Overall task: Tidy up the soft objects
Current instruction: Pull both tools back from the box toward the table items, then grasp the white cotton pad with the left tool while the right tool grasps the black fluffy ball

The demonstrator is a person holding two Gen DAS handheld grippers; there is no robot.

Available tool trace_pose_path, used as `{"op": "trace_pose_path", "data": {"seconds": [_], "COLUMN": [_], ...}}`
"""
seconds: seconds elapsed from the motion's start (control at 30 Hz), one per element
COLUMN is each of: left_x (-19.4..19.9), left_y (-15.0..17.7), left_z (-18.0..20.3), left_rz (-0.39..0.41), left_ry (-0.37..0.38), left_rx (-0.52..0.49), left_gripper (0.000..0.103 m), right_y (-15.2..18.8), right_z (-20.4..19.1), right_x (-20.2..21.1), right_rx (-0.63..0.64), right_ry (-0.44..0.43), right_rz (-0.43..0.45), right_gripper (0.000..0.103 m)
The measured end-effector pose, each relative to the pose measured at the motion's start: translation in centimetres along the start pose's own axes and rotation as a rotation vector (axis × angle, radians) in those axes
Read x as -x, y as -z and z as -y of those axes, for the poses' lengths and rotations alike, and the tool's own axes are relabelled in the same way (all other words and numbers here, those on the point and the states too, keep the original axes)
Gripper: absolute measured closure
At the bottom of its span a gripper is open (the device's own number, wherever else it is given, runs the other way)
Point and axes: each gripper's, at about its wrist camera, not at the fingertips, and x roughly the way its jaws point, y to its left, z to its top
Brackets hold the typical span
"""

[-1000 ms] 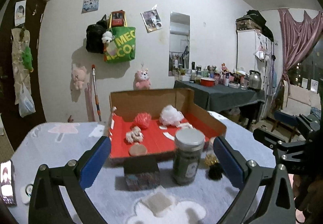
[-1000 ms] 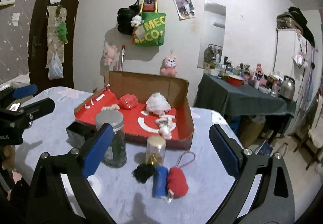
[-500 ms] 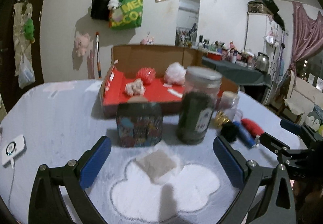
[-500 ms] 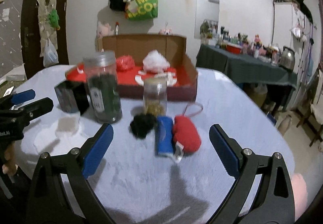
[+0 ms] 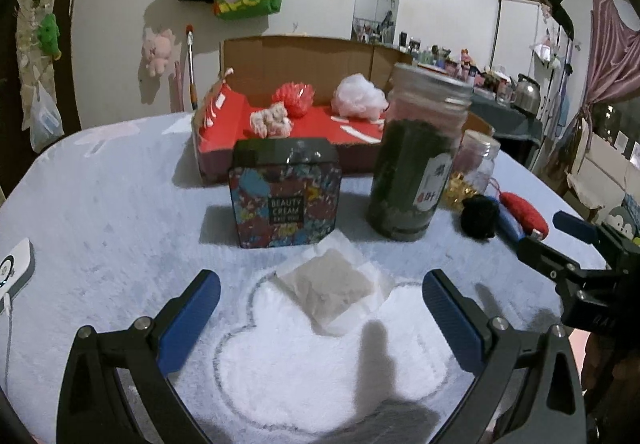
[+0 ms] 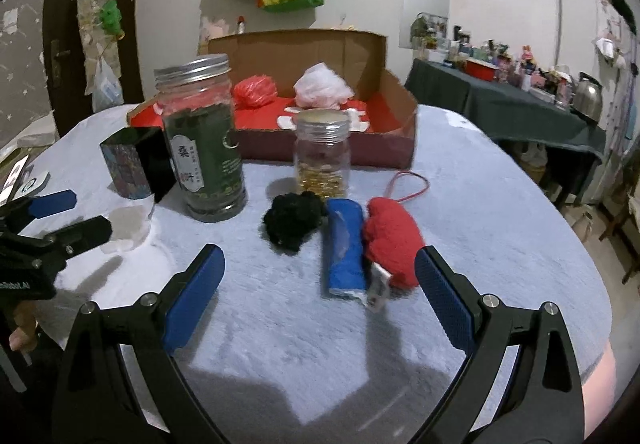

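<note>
A flat pale sachet (image 5: 332,290) lies on the fluffy cloth just ahead of my open, empty left gripper (image 5: 320,298). A black pom-pom (image 6: 294,219), a blue roll (image 6: 346,250) and a red soft pouch (image 6: 392,238) with a red loop lie side by side in front of my open, empty right gripper (image 6: 320,280). A cardboard box with a red floor (image 6: 316,111) stands behind and holds a red net ball (image 5: 294,97), a white net ball (image 5: 360,95) and a small pink plush (image 5: 272,119).
A patterned Beauty Cream tin (image 5: 284,197), a tall jar of dark leaves (image 5: 416,159) and a small jar of gold pieces (image 6: 322,159) stand between the soft things and the box. A white device (image 5: 14,272) lies at the left. A dark side table (image 6: 508,99) stands at the right.
Both grippers have come down and closer to the tabletop. The sachet now lies just ahead of the left gripper's fingers, and the three soft things just ahead of the right's. Both stayed open.
</note>
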Motion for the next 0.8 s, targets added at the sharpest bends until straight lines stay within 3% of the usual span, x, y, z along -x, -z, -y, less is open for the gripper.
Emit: {"op": "trace_pose_path", "data": {"seconds": [0.3,0.47,0.57,0.6,0.67,0.7,0.77,0.8], "left_x": [-2.1,-3.0,-3.5,-3.6,-3.4,-3.3,-3.2,-3.2], "left_y": [-0.4,-0.8,-0.9,-0.9,-0.8,-0.8,-0.9,-1.0], "left_z": [-1.1,-1.1,-0.9,-0.7,-0.4,-0.2,0.0,0.0], "left_rz": [-0.108,-0.160,-0.178,-0.181,-0.178,-0.177,-0.181,-0.185], "left_ry": [0.055,0.072,0.067,0.070,0.090,0.100,0.129,0.143], "left_rx": [-0.007,-0.038,-0.068,-0.084,-0.117,-0.133,-0.144,-0.140], "left_gripper": [0.007,0.021,0.028,0.031,0.053,0.058,0.083,0.085], "right_y": [-2.1,-3.1,-3.4,-3.4,-3.1,-2.9,-2.6,-2.5], "right_z": [-1.5,-2.1,-2.2,-2.3,-2.3,-2.2,-2.0,-2.0], "right_x": [-2.7,-4.1,-5.3,-5.6,-6.4,-6.7,-6.4,-6.1], "right_rx": [0.053,0.089,0.098,0.100,0.104,0.101,0.099,0.098], "right_ry": [-0.028,-0.035,-0.041,-0.041,-0.045,-0.046,-0.065,-0.071], "right_rz": [-0.045,-0.072,-0.107,-0.121,-0.161,-0.174,-0.162,-0.156], "right_gripper": [0.006,0.011,0.022,0.029,0.058,0.071,0.072,0.074]}}
